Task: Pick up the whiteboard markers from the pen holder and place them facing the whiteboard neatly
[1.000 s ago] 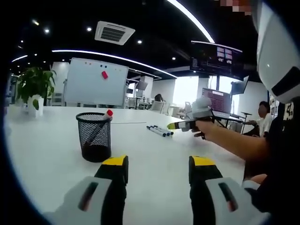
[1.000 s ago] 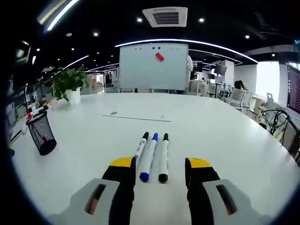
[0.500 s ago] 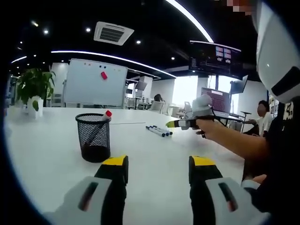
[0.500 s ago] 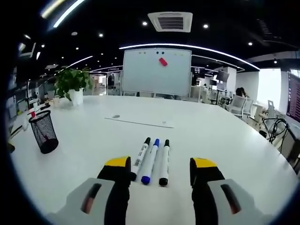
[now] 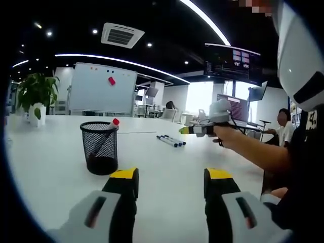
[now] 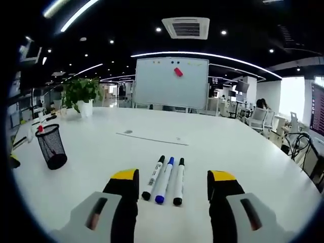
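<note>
Right gripper view looks along the white table (image 6: 243, 147) toward the whiteboard (image 6: 171, 82), which stands at 12 o'clock at the far end of the room. Three whiteboard markers (image 6: 164, 173) lie on the table side by side, just beyond the right gripper (image 6: 173, 188), between its two jaws. They are close together and almost parallel, and their long axes point toward the whiteboard. The one in the middle has blue ends, the two outer ones black ends. The jaws are spread wide and hold nothing.

At 9 o'clock in this view stands the black mesh pen holder (image 6: 50, 147), well apart from the three markers. Something red shows at its rim.

In the left gripper view the pen holder (image 5: 100, 148) is at 11 o'clock from the left gripper (image 5: 169, 186), upright on the table. One marker with a red cap (image 5: 113, 123) leans inside it and its cap rises above the rim. The left jaws are also spread and empty. The right gripper (image 5: 185, 130) hangs above the table at 1 o'clock, near the laid markers.

I judge the task is mostly done: three markers are placed neatly, and at least the red one is left to take out and lay beside them. Whether more are inside the holder, I cannot tell.
</note>
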The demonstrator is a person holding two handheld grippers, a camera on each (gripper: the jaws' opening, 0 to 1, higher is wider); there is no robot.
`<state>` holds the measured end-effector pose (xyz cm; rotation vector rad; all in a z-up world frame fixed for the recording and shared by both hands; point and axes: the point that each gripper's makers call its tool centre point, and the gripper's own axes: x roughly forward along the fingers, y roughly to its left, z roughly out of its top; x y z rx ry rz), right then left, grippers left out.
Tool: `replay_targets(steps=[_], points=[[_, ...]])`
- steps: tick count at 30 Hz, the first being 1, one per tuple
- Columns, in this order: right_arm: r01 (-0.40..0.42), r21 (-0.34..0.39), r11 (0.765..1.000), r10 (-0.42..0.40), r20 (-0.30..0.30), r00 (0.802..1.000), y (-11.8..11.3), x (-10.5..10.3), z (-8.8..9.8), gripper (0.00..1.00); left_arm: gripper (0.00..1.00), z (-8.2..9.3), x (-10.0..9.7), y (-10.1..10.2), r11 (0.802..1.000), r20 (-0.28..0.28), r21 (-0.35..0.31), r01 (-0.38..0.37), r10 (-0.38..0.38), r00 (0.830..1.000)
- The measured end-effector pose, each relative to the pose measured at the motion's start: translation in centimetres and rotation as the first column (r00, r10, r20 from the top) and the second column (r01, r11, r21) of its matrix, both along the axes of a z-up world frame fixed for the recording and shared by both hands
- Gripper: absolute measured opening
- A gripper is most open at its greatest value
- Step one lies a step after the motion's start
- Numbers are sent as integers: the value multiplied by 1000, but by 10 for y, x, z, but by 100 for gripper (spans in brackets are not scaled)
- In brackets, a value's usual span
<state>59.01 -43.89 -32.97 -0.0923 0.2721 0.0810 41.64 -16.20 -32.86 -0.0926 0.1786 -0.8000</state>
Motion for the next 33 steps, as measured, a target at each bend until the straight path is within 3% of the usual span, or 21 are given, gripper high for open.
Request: replay_targets(steps=[23,33], points=[[4,-7,1000,-4,60,998,-7,-10,21,60,53,-1,1,1,1000,1,7,-5,5,1000],[-35,-2,999,35,94,995,0,-12,32,59,53,0,1,-1,1000,7,12,2,-2,1000]])
